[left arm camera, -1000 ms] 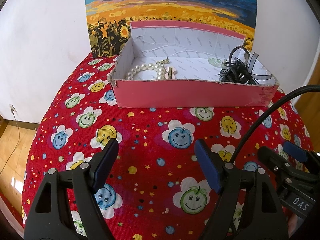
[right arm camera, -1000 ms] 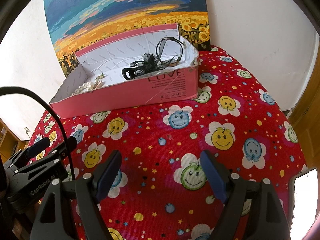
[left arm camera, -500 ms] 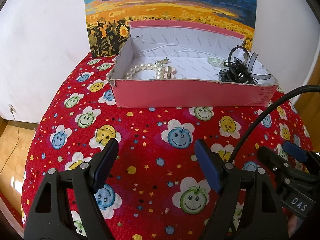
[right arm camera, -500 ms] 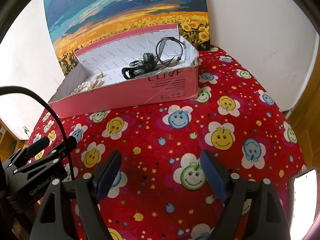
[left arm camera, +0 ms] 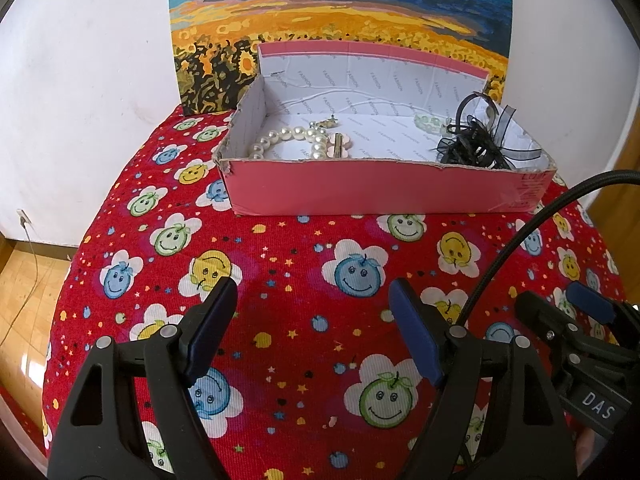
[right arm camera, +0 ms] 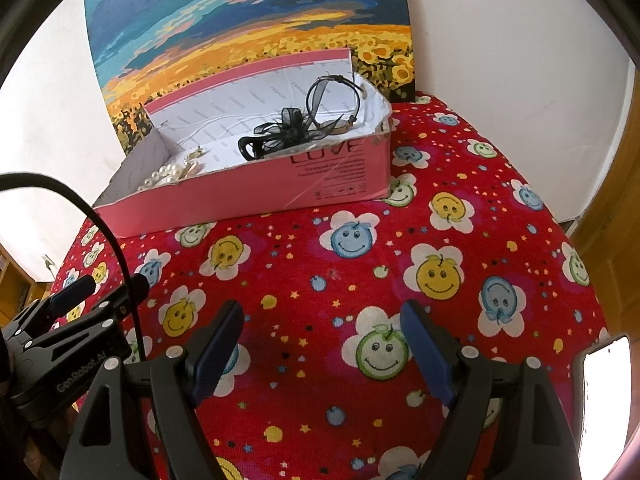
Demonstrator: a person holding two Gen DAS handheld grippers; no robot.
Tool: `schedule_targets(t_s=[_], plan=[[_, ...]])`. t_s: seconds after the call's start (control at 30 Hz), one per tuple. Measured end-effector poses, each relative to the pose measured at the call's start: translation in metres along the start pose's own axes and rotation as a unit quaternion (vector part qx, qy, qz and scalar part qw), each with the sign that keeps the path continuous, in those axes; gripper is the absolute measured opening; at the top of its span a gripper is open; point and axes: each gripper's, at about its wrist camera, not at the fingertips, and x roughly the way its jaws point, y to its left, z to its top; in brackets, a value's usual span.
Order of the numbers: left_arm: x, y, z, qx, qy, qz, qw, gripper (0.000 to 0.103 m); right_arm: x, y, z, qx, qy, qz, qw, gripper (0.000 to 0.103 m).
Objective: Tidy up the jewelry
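- The left gripper [left arm camera: 312,304] hangs over a red cloth [left arm camera: 288,288] printed with smiling flowers, its two blue-padded fingers spread wide with nothing between them.
- Far from it stands a pink box [left arm camera: 372,188], open at the top, lined with white printed paper.
- In the box's left part lies a pearl bracelet [left arm camera: 292,140], with a small pink clip [left arm camera: 340,145] touching its right end.
- A pale bead bracelet [left arm camera: 430,122] lies farther right, just beside a black ribbon bow [left arm camera: 476,144] in the right corner.
- Behind the box a sunflower painting [left arm camera: 340,12] leans on a white wall [left arm camera: 84,92].
- At the near right edge, the right gripper [left arm camera: 568,308] shows, with a black cable [left arm camera: 520,236] arching above it.
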Motion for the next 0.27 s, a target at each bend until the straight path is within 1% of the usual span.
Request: schedule_targets(t_s=[0.2, 0.27], plan=[[-0.0006, 0.0012, 0.0008, -0.005, 0.001, -0.002, 1.0000, 0.077, -0.0006, 0.0002, 0.0000, -0.001, -0.001, -0.003, 1.000, 0.083], [0.0023, 0.0021, 0.0014, -0.007, 0.009, -0.008, 0.9999, 0.077, -0.0012, -0.0018, 0.0001, 0.001, -0.002, -0.004, 1.000, 0.083]])
